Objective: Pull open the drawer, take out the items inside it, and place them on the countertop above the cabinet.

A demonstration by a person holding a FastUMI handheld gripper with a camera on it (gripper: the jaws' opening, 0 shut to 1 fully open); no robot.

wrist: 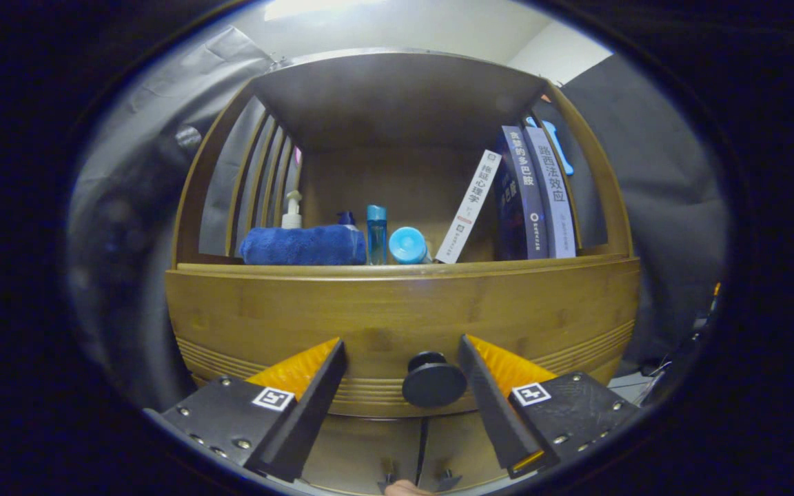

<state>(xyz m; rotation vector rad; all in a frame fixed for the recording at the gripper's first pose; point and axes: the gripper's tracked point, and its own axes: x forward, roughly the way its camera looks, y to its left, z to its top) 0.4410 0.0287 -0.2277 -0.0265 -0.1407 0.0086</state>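
Note:
A wooden cabinet stands straight ahead. Its drawer front (pixel 397 310) is closed, with a round dark knob (pixel 433 381) low in its middle. My gripper (pixel 402 342) is open, and the knob sits between the two fingers, nearer the right one, with no finger touching it. The countertop (pixel 397 267) above the drawer carries a folded blue towel (pixel 302 245), a white pump bottle (pixel 292 210), a slim blue bottle (pixel 376 234) and a round blue cap or jar (pixel 408 246). What lies inside the drawer is hidden.
Several books (pixel 535 196) stand at the countertop's right, and one white book (pixel 469 207) leans against them. A shelf roof covers the countertop. Slatted side walls flank it. Two lower cabinet doors with small handles (pixel 419 475) sit below the drawer. Grey cloth hangs on both sides.

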